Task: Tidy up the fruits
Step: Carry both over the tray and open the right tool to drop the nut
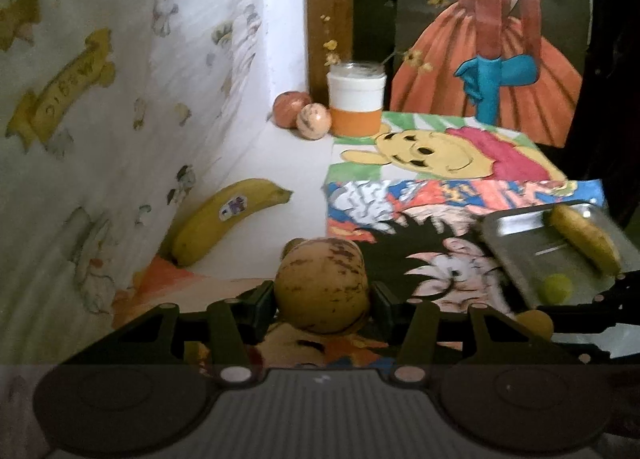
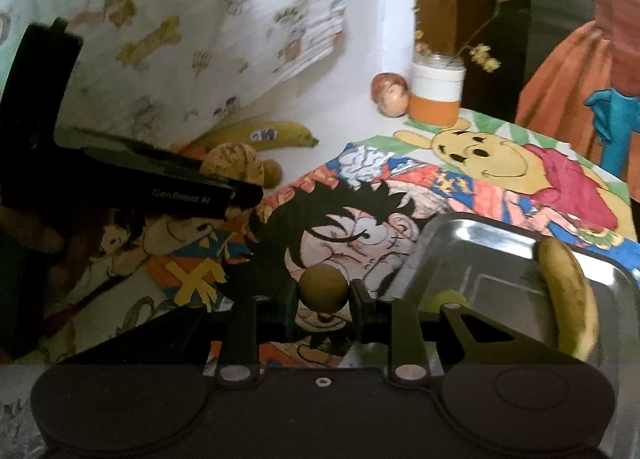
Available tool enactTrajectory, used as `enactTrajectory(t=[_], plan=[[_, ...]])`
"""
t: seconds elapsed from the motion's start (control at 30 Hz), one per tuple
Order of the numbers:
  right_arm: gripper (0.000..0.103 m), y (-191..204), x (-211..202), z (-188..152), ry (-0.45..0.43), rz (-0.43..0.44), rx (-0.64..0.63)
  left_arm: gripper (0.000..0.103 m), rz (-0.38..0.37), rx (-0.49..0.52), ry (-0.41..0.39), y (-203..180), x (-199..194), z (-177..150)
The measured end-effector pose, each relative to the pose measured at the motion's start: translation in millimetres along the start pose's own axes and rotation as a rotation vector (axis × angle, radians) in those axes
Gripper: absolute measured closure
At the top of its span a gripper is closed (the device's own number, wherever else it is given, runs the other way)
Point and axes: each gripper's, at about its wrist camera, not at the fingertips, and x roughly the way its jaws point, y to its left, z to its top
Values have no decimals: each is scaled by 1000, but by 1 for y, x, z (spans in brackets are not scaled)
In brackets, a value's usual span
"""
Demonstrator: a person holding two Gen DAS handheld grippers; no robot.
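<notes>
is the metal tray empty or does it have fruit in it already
Not empty: the metal tray holds a banana and a small green fruit.

Bare white worktop (image 1: 296,163) lies open mid-frame; the yellow stickered banana (image 1: 224,219) at left and steel tray (image 1: 520,247) at right flank it.

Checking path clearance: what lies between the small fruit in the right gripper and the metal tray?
Only cartoon paper: right wrist view shows nothing between the small round fruit and the tray.

Fruit and ware, counted

Two bananas (image 1: 226,219) (image 1: 584,239), two round brown fruits (image 1: 322,291) (image 2: 323,287), one small one (image 2: 273,173), two reddish fruits (image 1: 291,107) (image 1: 314,121), one green ball (image 1: 556,287), one tray (image 1: 516,235), one jar (image 1: 356,103).
</notes>
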Motion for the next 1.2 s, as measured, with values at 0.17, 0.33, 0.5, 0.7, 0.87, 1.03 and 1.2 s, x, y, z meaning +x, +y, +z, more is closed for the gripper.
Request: enactTrajectory(t=[0.17,0.33,0.5,0.7,0.87,1.03,1.2], plan=[[73,-13,-26,-7,-30,-52,51,48,-61,2,-24,-20,-17,2],[74,-32,-47,-17,-48,-114,102,48,-131,5,-31,-44,-23,6],[74,-47,-58,-28,-51,-168,142,48,-203,16,-34,-70,-14,15],[74,-60,-56,-36,-38,-215,165,48,-278,43,-5,-94,11,24],[74,-68,-49,-40,-18,-236,171,47,-300,67,14,-106,31,28],[74,-73,-43,-43,-4,-248,181,47,-305,95,36,-114,44,29],[74,-75,-40,-45,4,-254,183,47,-307,123,49,-122,51,29]])
